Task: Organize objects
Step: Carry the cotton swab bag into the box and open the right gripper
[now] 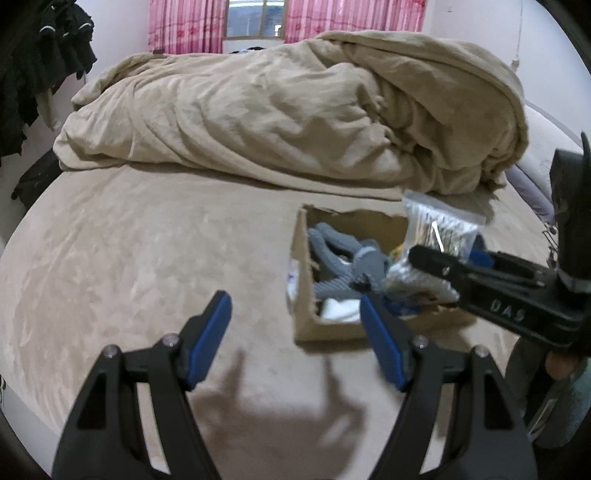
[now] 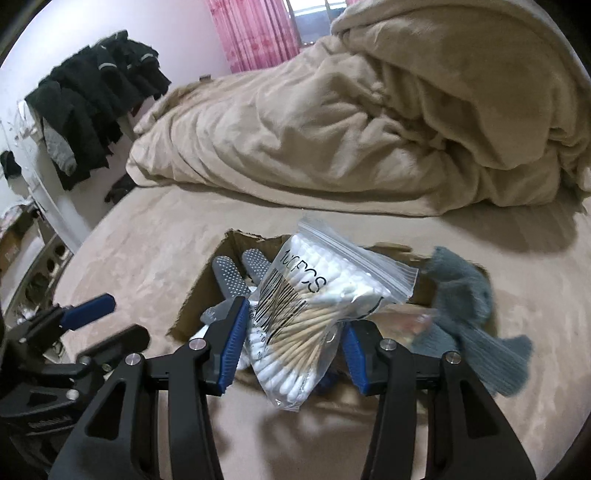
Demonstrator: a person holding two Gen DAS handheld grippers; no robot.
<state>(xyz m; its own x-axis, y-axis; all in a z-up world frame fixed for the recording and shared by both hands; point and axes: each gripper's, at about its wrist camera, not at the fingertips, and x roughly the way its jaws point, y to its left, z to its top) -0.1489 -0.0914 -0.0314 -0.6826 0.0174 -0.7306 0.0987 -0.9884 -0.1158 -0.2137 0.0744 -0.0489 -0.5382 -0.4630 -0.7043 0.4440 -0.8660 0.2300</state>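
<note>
In the right wrist view the right tongs point(image 2: 291, 350) sit at 6 o'clock, close to the camera. A clear bag point(image 2: 314, 314) of cotton swabs sits between the two blue pads. The left pad touches the bag. The right pad is near the bag's edge, but I cannot tell if it presses on it, so I cannot tell if the tongs have hold of the bag. The bag is over the near edge of the box point(image 2: 207, 291). Its zip end points to 1 o'clock.

Inside the box, at 11 o'clock from the bag, lie grey dotted gloves point(image 2: 240, 273). A grey knit cloth point(image 2: 469, 306) hangs over the right side of the box, at 3 o'clock. The left tongs point(image 2: 96, 314) show at 9 o'clock, beside the box.

In the left wrist view the left tongs point(image 1: 295, 332) are wide open and hold nothing. They hang over the bare bed point(image 1: 147, 258). The box point(image 1: 306, 295) is at 2 o'clock from them, just past the right pad. The right tongs point(image 1: 436, 269) reach in from 3 o'clock, with the bag point(image 1: 439, 225) sticking up above them.

Only this view shows white things low in the box. Only the right view shows the swabs and the print on the bag.

Farther back lies a big tan blanket point(image 1: 295, 110). Pink curtains point(image 1: 184, 26) hang at 12 o'clock. Black clothes point(image 2: 96, 92) hang at 10 o'clock.
</note>
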